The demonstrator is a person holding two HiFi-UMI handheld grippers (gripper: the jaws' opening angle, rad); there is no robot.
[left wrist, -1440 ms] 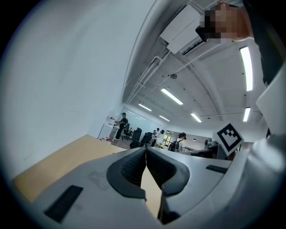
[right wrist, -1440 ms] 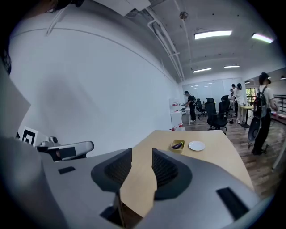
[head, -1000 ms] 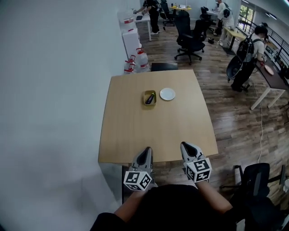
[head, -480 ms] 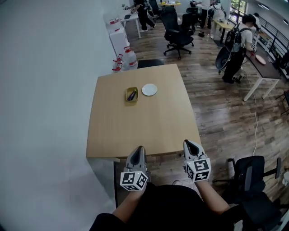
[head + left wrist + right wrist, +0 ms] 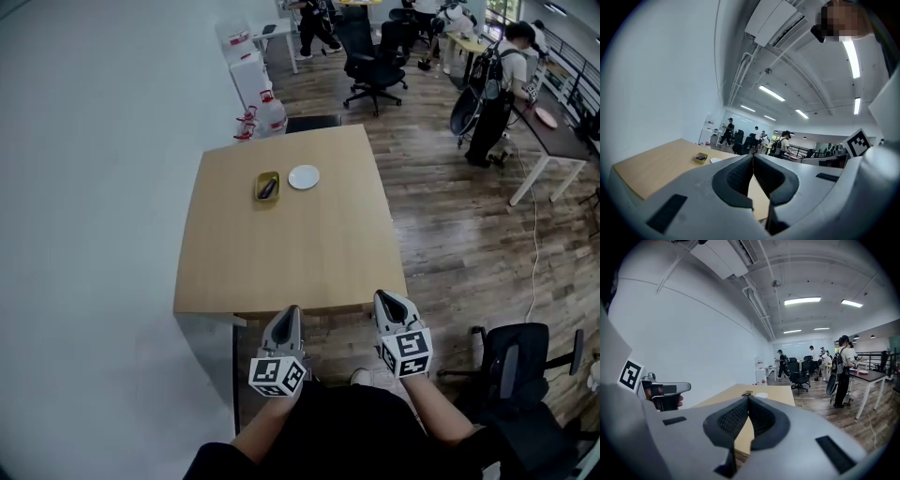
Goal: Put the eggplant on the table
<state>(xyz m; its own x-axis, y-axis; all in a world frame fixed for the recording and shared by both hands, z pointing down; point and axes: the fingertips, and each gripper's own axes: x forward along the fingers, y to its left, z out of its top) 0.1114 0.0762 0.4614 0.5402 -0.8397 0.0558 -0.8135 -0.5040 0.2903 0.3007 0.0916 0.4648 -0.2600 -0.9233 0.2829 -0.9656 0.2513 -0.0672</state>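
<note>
A dark purple eggplant point(image 5: 268, 187) lies in a small yellow dish point(image 5: 260, 192) on the far half of the wooden table point(image 5: 281, 262), with a white plate point(image 5: 303, 177) just to its right. Both grippers hover side by side at the table's near edge, far from the dish. The left gripper point(image 5: 291, 313) is shut with nothing in it, and the right gripper point(image 5: 387, 298) is the same. In the left gripper view the shut jaws meet at the left gripper point(image 5: 753, 157), with the dish point(image 5: 700, 158) small beyond. The right gripper point(image 5: 748, 399) points across the table toward the dish point(image 5: 747, 393).
A white wall runs along the table's left side. Water jugs point(image 5: 270, 113) and a dark stool point(image 5: 312, 122) stand beyond the far edge. Black office chairs point(image 5: 373, 58) and people at desks fill the back right. Another black chair point(image 5: 520, 366) stands on the wood floor at my right.
The table and dish now look farther off. Both gripper tips, which overlapped the near edge of the table, now sit just at it. Both stay shut.
</note>
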